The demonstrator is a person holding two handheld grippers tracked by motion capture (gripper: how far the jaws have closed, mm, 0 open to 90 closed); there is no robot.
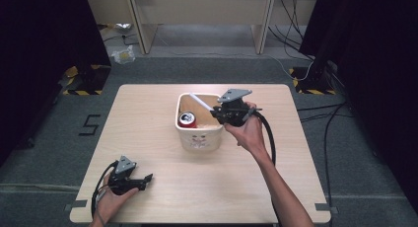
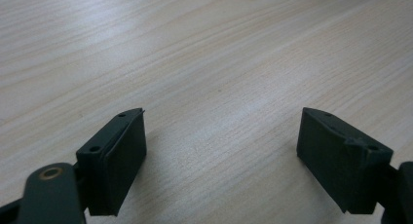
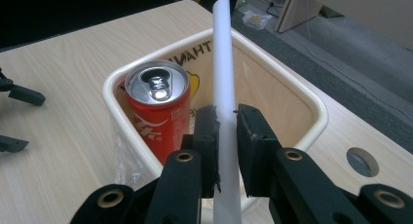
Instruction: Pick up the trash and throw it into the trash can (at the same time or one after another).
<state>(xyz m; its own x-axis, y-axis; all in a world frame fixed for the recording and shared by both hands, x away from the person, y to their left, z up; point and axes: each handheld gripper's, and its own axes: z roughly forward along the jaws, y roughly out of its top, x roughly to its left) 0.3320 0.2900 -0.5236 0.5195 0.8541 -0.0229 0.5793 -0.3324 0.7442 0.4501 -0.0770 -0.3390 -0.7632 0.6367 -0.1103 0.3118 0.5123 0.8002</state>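
a: where's the white tube [image 3: 223, 73]?
b: clamped in the right gripper [image 3: 225, 124], over the cream bin [image 1: 197, 138] at table centre; red can [image 3: 158, 109] at the tube's 9 o'clock.
a: left gripper [image 2: 221, 136]?
b: jaws apart, table's [image 1: 236, 182] 7 o'clock corner.

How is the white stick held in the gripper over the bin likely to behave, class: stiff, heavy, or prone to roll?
The white stick runs straight beyond the right gripper, so it is probably stiff. It looks slim and foam-like, likely light. Being round, it may roll if laid on the table.
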